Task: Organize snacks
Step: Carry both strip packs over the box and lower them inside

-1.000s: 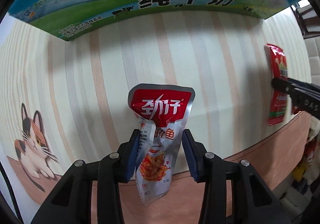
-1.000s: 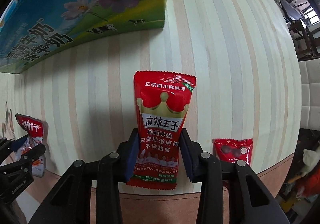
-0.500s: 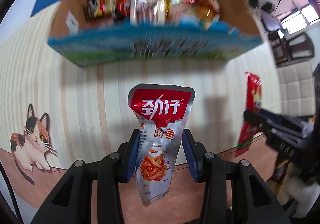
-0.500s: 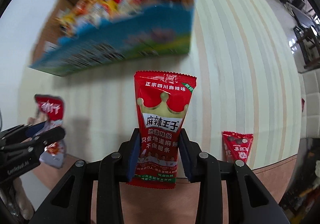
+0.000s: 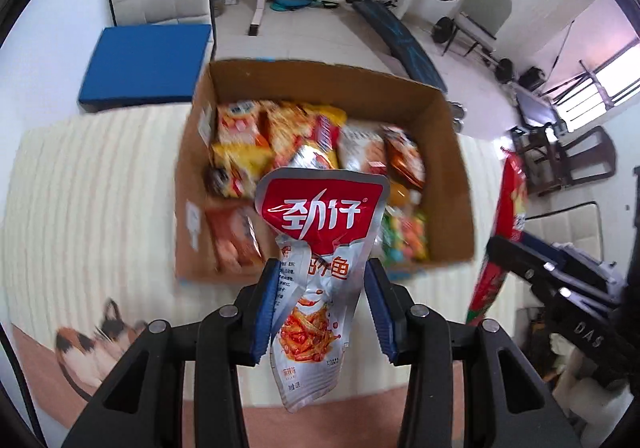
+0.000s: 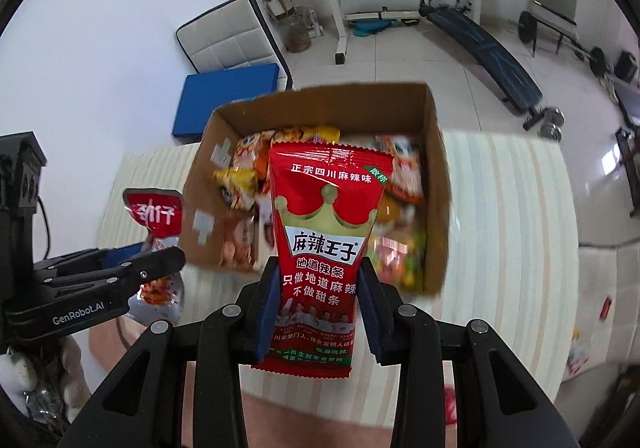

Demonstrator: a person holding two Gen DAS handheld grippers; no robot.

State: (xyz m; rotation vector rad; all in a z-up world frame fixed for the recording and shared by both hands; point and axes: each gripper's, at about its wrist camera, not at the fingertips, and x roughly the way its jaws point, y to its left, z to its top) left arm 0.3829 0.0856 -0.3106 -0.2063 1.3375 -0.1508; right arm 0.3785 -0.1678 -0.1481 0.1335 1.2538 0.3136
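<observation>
Left gripper (image 5: 320,304) clamped narrow on a silver-and-red fish snack pouch (image 5: 320,268), blue pads pinching its crumpled middle, pouch upright. Right gripper (image 6: 318,304) likewise closed on a red spicy-strip packet (image 6: 326,248), gripped at its lower half, upright. Both packets held in the air on the near side of an open cardboard box (image 5: 452,184) full of mixed snack bags (image 5: 280,136). Box sits on a striped mat (image 5: 92,208); cat print (image 5: 96,340) at the mat's near left corner. Weight bench (image 6: 484,44) on the floor behind.
</observation>
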